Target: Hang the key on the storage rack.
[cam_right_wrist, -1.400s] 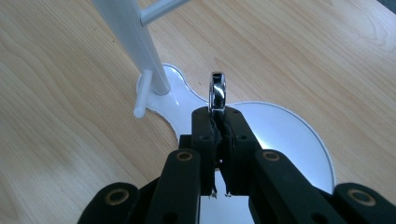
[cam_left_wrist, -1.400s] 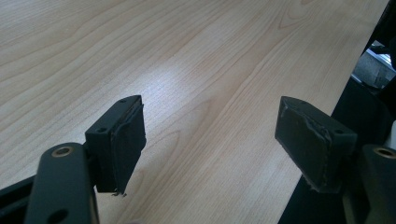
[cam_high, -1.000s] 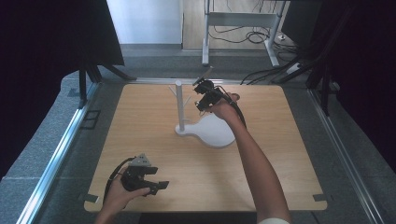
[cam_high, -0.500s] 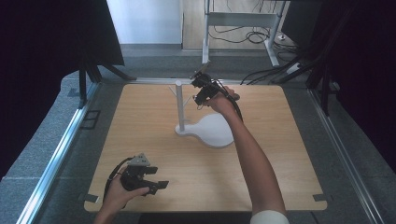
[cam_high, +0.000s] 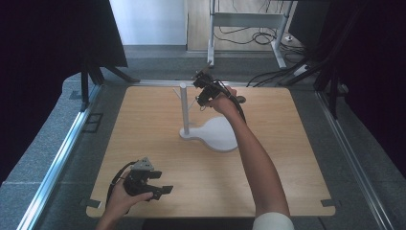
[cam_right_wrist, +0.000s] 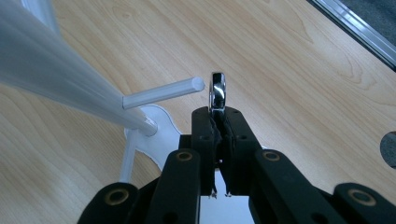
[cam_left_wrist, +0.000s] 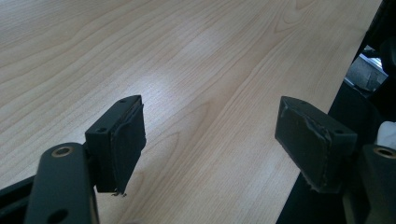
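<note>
High view: right gripper (cam_high: 200, 91) has risen beside white stand (cam_high: 184, 110).

a glossy metal ring (cam_right_wrist: 218, 90), a smooth white plastic stand (cam_high: 210, 134) and a matt wood-grain table (cam_high: 143, 124) are seen.

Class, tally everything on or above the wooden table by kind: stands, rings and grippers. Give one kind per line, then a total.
White peg stand: 1
Shiny metal ring: 1
Grippers: 2, the left gripper and the right gripper
Total: 4
</note>
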